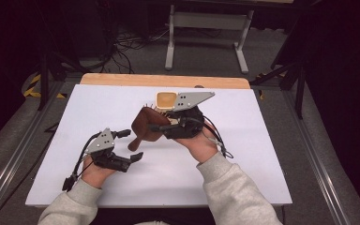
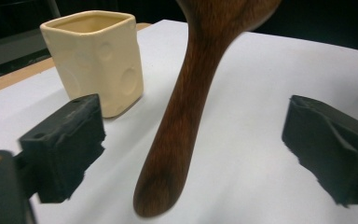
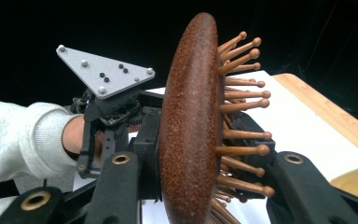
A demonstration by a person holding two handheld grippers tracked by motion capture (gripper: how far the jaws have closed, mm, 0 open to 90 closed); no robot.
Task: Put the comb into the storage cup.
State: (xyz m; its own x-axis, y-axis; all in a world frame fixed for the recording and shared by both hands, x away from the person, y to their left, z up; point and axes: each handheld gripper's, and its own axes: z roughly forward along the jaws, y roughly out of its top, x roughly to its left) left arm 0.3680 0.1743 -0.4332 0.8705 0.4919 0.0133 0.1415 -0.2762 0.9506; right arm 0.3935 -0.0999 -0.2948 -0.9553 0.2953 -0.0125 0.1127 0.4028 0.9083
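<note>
A dark wooden hairbrush (image 1: 145, 127) with wooden pins is held above the white table (image 1: 243, 164). My right gripper (image 1: 158, 126) is shut on its oval head (image 3: 189, 130), one jaw on the smooth back and one among the pins (image 3: 242, 149). The handle (image 2: 182, 107) slopes down toward my left gripper (image 1: 131, 144), whose jaws stand open on either side of the handle's end without touching it. Behind the brush, a cream square ceramic cup (image 1: 166, 100) stands upright on the table, and the same cup (image 2: 98, 56) appears beyond the left jaw.
A wooden strip (image 1: 164, 80) runs along the table's far edge. Beyond it on the floor are a white metal stand (image 1: 206, 28) and loose cables (image 1: 122, 47). Bare white table surface lies to the left and right of both hands.
</note>
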